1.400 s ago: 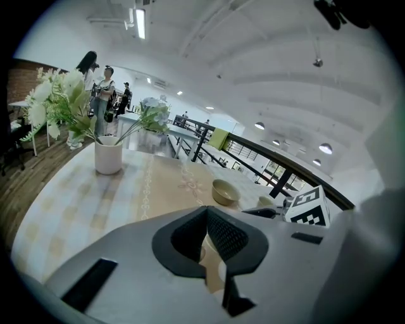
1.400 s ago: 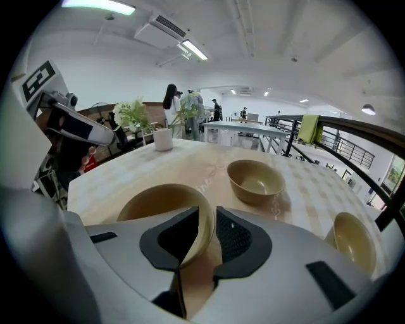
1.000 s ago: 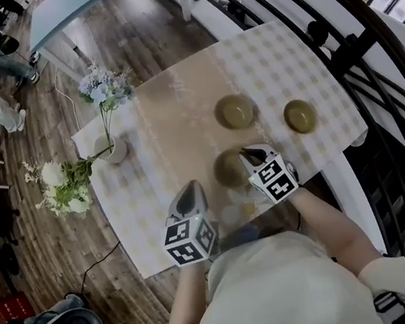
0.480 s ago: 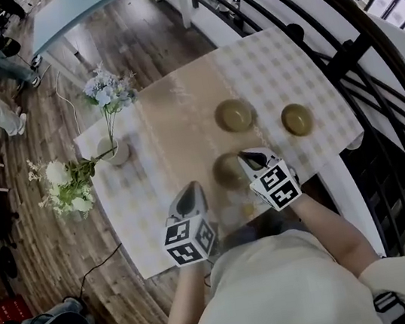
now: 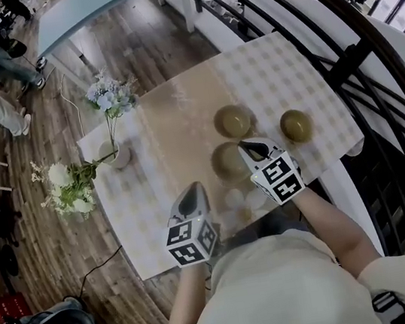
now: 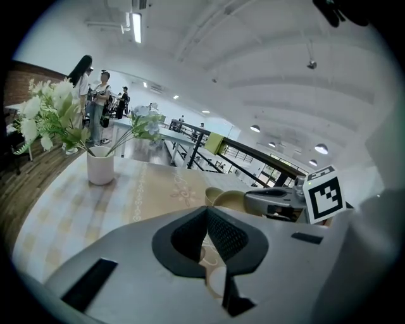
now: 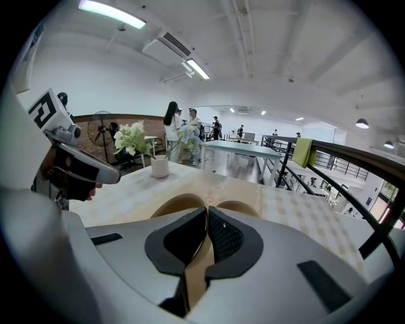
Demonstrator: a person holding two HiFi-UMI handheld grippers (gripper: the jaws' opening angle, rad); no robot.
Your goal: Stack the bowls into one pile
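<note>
Olive near bowl (image 5: 225,163) at desk (image 5: 172,116) front, rim pinched in right claw (image 5: 250,147); just beside middle bowl (image 5: 232,121); third bowl (image 5: 295,126) apart, right | left claw (image 5: 192,192) closed, empty | judged stiff, slick, chippable; hold by rim

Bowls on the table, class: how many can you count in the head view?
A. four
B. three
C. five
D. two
B: three bowls show on the table, none stacked yet: a middle bowl, a right bowl and a near bowl at the tip of the right gripper.
</note>
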